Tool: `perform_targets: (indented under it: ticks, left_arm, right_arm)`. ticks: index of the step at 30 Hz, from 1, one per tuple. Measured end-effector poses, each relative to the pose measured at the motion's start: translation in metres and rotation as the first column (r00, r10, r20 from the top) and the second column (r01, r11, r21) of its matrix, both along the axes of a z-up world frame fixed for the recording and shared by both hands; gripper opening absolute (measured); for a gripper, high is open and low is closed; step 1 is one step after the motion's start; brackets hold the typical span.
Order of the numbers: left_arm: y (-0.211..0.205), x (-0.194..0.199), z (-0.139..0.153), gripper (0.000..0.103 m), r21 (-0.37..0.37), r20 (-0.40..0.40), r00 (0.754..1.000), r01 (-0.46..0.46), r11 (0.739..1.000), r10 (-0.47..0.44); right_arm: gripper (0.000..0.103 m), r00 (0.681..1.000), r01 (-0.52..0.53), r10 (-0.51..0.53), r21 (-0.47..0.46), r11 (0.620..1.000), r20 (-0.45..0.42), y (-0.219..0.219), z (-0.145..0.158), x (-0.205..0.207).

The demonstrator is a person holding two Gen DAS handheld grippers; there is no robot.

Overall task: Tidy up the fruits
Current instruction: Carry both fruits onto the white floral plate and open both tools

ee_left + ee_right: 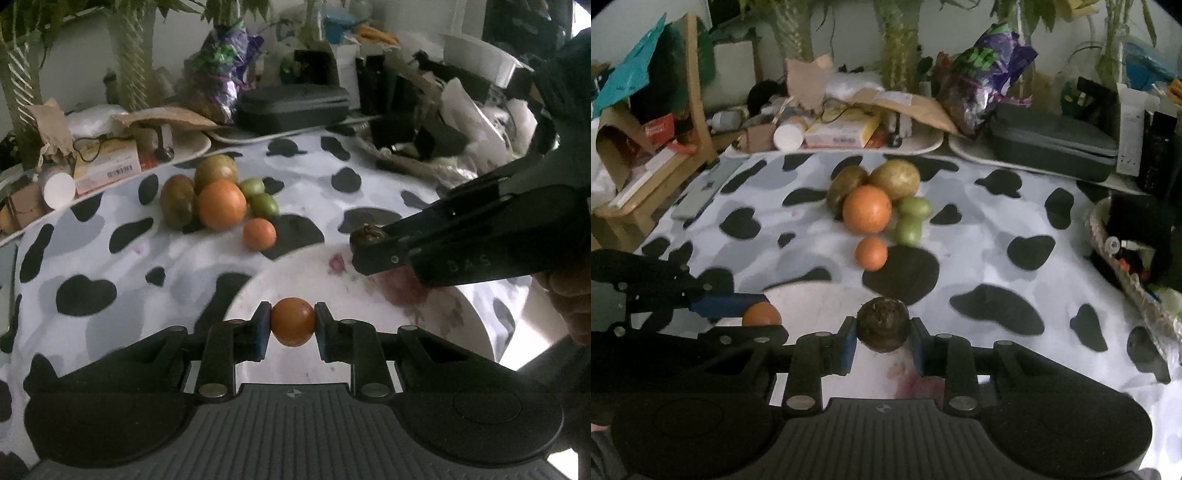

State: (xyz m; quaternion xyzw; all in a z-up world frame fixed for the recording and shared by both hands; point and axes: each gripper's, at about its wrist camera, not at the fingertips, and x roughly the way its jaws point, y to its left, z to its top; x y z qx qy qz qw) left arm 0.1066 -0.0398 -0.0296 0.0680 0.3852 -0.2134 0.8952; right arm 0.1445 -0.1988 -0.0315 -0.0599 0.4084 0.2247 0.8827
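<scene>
Over a cow-print tablecloth (110, 229), above a white plate (369, 295). Left gripper (292, 322) clamped on a small orange fruit (292, 321), tilted downward; right gripper (882, 330) clamped on a dark brown fruit (882, 328). Farther off, a fruit pile (875, 206) before cluttered trays (923, 146).

A lived-in home: a counter (997, 236) under a cow-print cloth, crowded along its far edge with potted plants (897, 48), a purple snack bag (990, 62), torn paper packaging (809, 81), a grey zip case (1052, 144) and a wooden chair (694, 92) at the left.

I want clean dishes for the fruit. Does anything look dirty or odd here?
Yes: the white plate under both hand-held grippers carries pinkish-red smears, which look like stains or perhaps a printed pattern. Blur keeps me from telling which.
</scene>
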Motion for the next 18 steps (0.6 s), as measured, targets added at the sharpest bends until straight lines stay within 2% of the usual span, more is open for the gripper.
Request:
perform_targets:
  ticks: [12,18]
  left_arm:
    - [-0.002,0.005,-0.017,0.024,0.044,-0.045,0.997,0.061,0.997,-0.059]
    - [-0.004,0.012,-0.023,0.024,0.064,-0.059,0.996,0.073,0.995,-0.069]
  right_arm:
    - [0.031,0.992,-0.113,0.109,-0.063,0.992,-0.057,0.008,-0.018,-0.004]
    - [0.031,0.989,-0.138,0.132,-0.102,0.985,-0.067,0.009,-0.025,-0.002]
